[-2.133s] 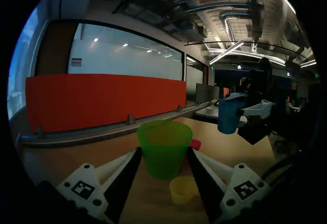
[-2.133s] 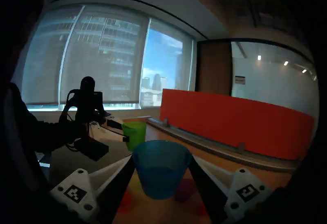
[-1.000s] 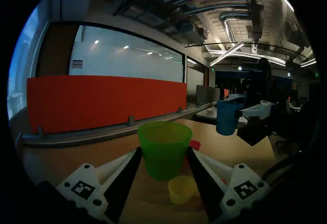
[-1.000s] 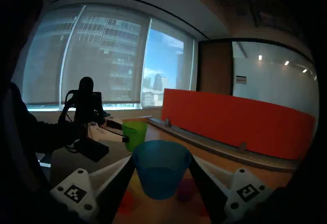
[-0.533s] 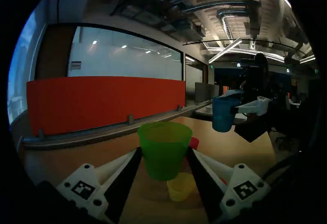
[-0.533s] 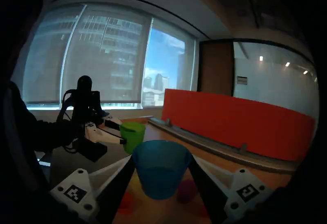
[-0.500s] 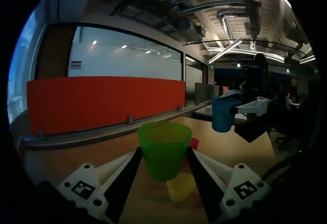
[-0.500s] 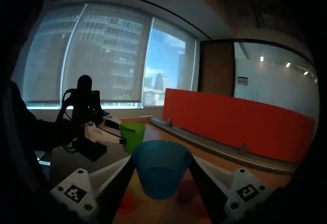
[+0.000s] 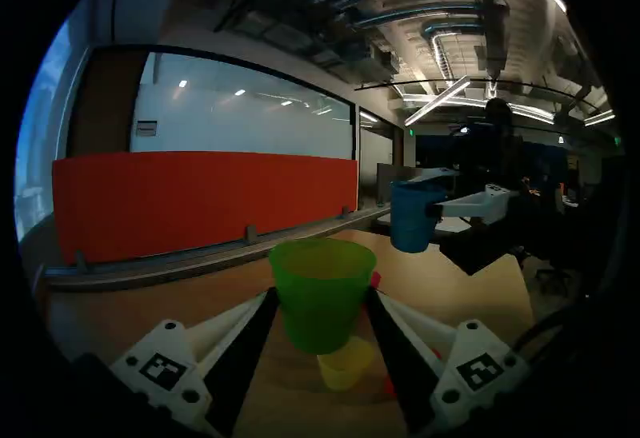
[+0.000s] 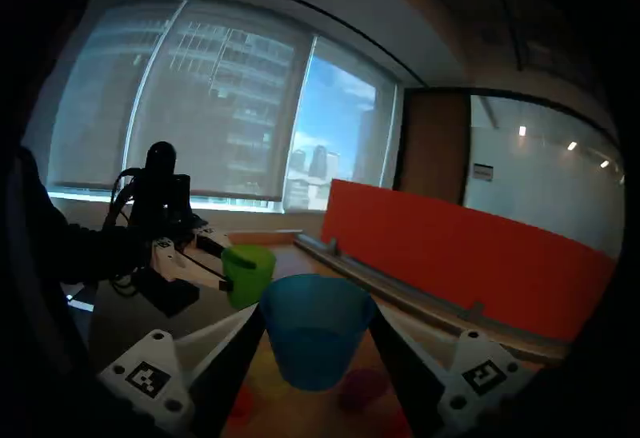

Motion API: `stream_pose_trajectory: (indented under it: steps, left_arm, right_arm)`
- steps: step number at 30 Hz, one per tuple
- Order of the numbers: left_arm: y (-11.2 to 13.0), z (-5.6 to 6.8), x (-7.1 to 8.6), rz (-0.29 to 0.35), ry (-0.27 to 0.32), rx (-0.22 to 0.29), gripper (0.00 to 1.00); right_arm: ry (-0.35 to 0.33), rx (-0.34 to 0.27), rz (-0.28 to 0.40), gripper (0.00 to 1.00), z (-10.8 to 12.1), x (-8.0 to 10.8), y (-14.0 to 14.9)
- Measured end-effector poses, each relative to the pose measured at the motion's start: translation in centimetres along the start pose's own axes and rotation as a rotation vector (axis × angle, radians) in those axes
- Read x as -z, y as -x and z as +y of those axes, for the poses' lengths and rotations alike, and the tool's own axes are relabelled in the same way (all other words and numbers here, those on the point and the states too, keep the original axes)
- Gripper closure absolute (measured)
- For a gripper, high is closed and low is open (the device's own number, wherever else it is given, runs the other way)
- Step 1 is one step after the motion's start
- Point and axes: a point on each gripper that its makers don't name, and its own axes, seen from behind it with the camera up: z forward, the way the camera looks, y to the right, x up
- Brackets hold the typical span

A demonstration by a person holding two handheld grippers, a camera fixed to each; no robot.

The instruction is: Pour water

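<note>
My left gripper [image 9: 321,298] holds the green cup [image 9: 322,286] upright, a finger pressed to each side, lifted above the wooden table [image 9: 472,294]; a small yellow cup [image 9: 344,364] stands on the table just below it; a bit of a red cup [image 9: 374,280] peeps out behind the green one; my right gripper [image 10: 317,314] is closed on the blue cup [image 10: 316,346], both fingers against its walls, mouth up; in the left gripper view the blue cup hangs in the air to the right of the green cup, apart from it and near upright; in the right gripper view the green cup sits beyond the blue one, to its left; a red partition [image 9: 200,198] runs along the table's far edge.
</note>
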Motion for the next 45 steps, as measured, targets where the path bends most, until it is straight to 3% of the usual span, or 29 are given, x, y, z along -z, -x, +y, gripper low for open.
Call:
stream_pose_trajectory:
  steps: [18, 36, 45]
  left_arm:
    - [0.2, 1.2, 1.3, 0.000, 0.016, 0.009, 0.21]
    - [0.6, 2.8, 1.8, 0.008, 0.039, 0.016, 0.21]
    - [0.7, 2.9, 2.0, 0.018, 0.042, 0.022, 0.21]
  right_arm:
    - [-0.034, 0.181, 0.018, 0.09, 0.0, -2.6, -2.9]
    - [-0.068, 0.378, 0.036, 0.10, -1.3, -5.0, -5.3]
    - [-0.069, 0.473, 0.042, 0.09, -1.5, -6.1, -6.4]
